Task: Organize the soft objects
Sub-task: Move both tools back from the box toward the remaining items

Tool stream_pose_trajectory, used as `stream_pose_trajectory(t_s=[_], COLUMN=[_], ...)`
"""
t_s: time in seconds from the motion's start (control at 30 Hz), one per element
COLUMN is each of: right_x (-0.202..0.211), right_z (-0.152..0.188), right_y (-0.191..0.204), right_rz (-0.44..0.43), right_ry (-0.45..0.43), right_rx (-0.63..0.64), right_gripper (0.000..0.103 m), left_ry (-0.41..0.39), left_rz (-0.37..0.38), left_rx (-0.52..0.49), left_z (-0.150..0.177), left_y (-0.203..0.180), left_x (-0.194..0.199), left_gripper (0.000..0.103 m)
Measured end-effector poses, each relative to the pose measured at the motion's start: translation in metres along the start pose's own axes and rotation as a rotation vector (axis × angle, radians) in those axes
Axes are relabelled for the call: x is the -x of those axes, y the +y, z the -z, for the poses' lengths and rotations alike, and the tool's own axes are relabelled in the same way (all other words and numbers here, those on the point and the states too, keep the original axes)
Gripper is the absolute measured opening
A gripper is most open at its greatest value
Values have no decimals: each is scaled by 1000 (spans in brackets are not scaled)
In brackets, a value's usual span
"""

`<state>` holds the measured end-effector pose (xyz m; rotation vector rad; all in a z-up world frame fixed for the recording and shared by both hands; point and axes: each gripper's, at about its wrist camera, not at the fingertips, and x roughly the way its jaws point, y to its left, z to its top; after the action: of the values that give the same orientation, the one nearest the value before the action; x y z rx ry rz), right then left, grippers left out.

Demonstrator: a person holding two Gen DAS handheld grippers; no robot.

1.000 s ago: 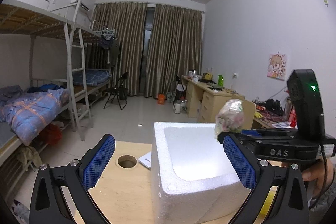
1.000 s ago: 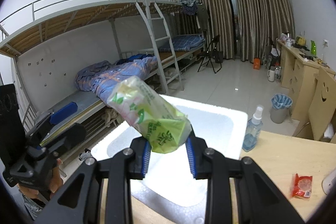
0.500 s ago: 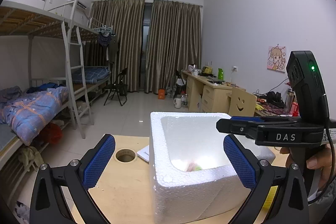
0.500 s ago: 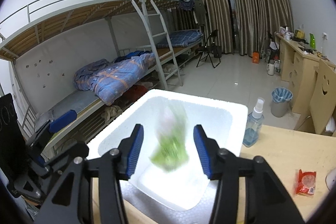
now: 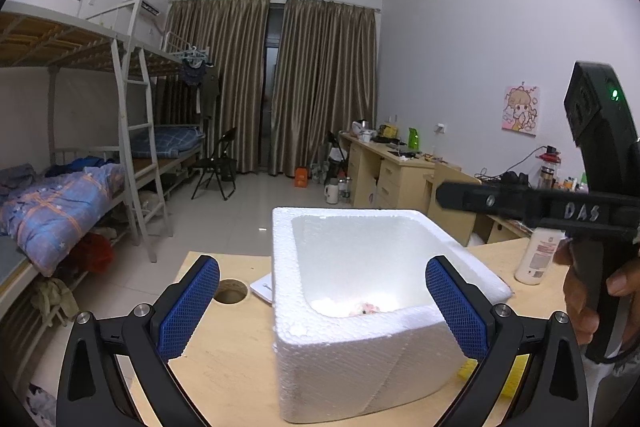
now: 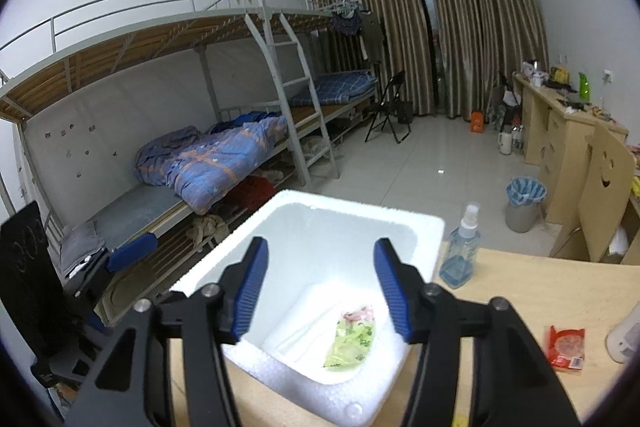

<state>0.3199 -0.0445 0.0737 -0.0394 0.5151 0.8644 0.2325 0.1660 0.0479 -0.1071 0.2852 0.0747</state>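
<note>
A white foam box (image 5: 360, 343) (image 6: 416, 227) stands on the wooden table. A green and pink soft packet (image 6: 354, 337) lies on the box floor; only a sliver of it (image 5: 364, 308) shows in the left wrist view. My right gripper (image 6: 320, 287) is open and empty above the box. It also shows in the left wrist view, where only one finger (image 5: 468, 197) is seen over the box's right rim. My left gripper (image 5: 320, 303) is open and empty, its blue pads either side of the box's near wall. A red snack packet (image 6: 566, 347) lies on the table to the right.
A spray bottle (image 6: 460, 255) stands by the box's far right corner. A white lotion bottle (image 5: 536, 255) stands right of the box. A round hole (image 5: 229, 291) and a white flat item (image 5: 262, 290) are on the table left of the box. A bunk bed stands beyond the table's left edge.
My right gripper opened and let go of the green packet, which fell into the foam box and now lies on its floor. My left gripper stayed open.
</note>
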Motion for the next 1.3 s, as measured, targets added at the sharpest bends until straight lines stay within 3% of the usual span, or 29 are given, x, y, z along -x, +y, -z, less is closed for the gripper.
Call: stream_pose_trajectory(t_s=[0.27,0.47,0.6,0.77,1.3], right_x=[24,42,62,87,146], right_z=[8,17,21,27,66], right_y=[2,4,13,21,37], right_rz=[17,25,29,13,44], right_ry=[-37,-46,-72,-119,-178], right_rx=[-6,-24,-5,-1,94], right_gripper=[72,83,97,103,103], left_ry=[39,-2,-5,-20,-65], left_rz=[39,55,57,29,64], left_rx=[-7,-24,-25,-48,-90], left_z=[-2,-11,-12,-7,6], left_y=[-7,-18,-29,-45,-91], left_x=[13,38,58,85,151], left_gripper=[103,103,103,103,103])
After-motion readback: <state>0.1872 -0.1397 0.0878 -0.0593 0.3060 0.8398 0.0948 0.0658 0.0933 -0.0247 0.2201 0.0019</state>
